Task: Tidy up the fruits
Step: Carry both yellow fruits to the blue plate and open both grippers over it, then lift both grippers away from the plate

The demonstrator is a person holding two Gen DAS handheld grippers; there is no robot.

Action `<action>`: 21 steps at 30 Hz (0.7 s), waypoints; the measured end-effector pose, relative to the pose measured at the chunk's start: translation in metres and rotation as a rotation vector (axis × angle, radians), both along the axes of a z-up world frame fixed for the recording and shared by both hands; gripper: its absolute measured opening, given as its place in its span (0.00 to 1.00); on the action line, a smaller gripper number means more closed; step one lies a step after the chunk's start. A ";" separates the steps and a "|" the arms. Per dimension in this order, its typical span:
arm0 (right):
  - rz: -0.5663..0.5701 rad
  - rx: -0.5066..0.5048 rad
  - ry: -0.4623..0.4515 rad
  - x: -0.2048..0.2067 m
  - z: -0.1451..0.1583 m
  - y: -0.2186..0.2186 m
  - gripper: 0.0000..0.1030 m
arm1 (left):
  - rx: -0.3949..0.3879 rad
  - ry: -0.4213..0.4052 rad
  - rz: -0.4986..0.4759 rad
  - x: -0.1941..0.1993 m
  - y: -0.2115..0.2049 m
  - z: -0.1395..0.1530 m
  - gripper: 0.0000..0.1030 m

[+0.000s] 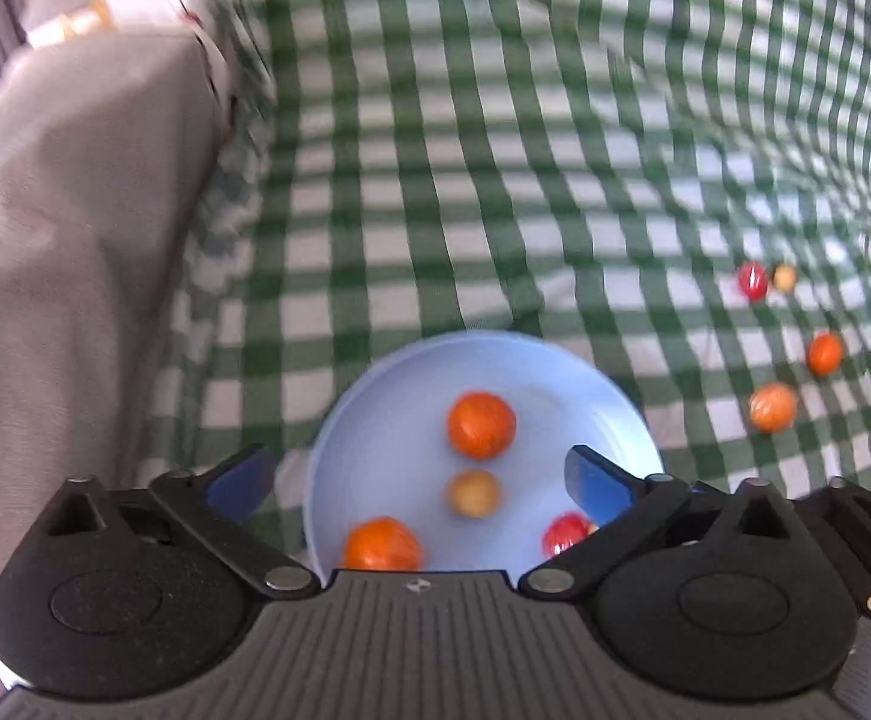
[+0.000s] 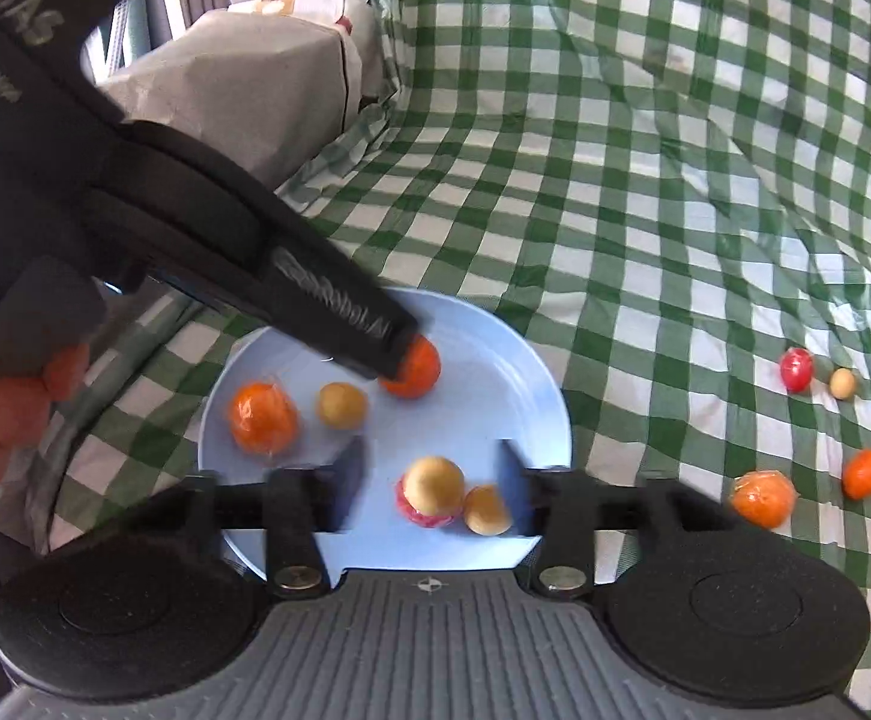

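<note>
Both grippers hung over the blue plate [image 2: 483, 360], left gripper [image 1: 420, 480] spread wide above an orange fruit [image 1: 481, 425], right gripper [image 2: 429, 480] released around a yellow fruit [image 2: 434, 485].

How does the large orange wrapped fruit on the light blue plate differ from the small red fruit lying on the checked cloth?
The large orange wrapped fruit is orange and bigger; the small red fruit is red and smaller. The orange one lies on the light blue plate, while the red one lies off it on the green-and-white checked cloth. Both are roundish and look glossy.
</note>
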State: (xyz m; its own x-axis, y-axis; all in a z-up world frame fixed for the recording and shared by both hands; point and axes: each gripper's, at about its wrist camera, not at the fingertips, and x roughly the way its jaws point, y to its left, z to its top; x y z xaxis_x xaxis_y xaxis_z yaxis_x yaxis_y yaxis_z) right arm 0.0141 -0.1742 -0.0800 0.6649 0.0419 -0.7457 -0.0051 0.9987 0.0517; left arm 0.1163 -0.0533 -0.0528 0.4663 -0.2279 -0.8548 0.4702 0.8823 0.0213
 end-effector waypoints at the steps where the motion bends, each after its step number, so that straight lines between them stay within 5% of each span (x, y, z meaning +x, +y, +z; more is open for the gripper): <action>1: -0.005 0.002 0.000 -0.003 0.003 -0.001 0.65 | 0.006 -0.002 -0.009 -0.005 0.003 0.005 1.00; 5: -0.020 0.038 0.031 -0.029 0.017 -0.002 0.83 | 0.059 -0.023 0.002 -0.031 0.025 0.017 1.00; 11: -0.026 0.086 0.055 -0.084 0.039 0.009 0.89 | 0.105 0.009 0.081 -0.079 0.066 0.027 1.00; 21: -0.021 -0.020 -0.100 -0.146 0.079 0.037 0.95 | 0.108 -0.039 0.141 -0.143 0.100 0.046 1.00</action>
State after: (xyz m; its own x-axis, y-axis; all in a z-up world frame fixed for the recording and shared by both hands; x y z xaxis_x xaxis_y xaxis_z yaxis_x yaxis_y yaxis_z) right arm -0.1322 -0.1377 -0.0013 0.7367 0.0130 -0.6761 0.0116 0.9994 0.0319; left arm -0.0268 0.0472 -0.0072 0.5204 -0.0658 -0.8514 0.3387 0.9311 0.1351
